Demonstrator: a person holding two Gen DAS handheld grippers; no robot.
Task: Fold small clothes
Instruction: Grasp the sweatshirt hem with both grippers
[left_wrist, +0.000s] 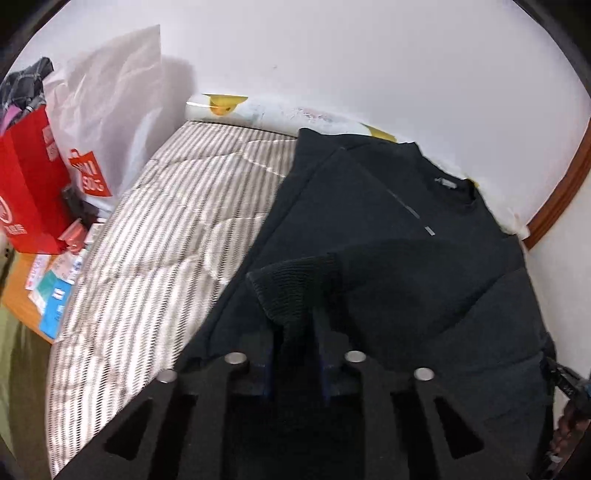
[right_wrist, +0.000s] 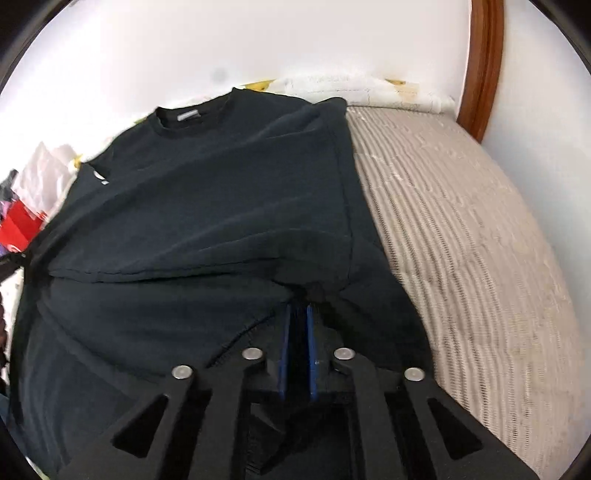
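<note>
Garment: we see 1 dark sweatshirt (right_wrist: 207, 206) spread on the striped bedcover (right_wrist: 461, 240), collar toward 12 o'clock.
Left gripper (left_wrist: 295, 314): our jaws pinch its ribbed cuff (left_wrist: 291, 288).
Right gripper (right_wrist: 299, 306): our jaws narrow, clamping a fabric fold.
Surroundings: red bag (left_wrist: 29, 177) at 9 o'clock.

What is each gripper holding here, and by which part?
Left gripper pinches the dark sweatshirt by a ribbed edge; right gripper pinches its fabric.
</note>
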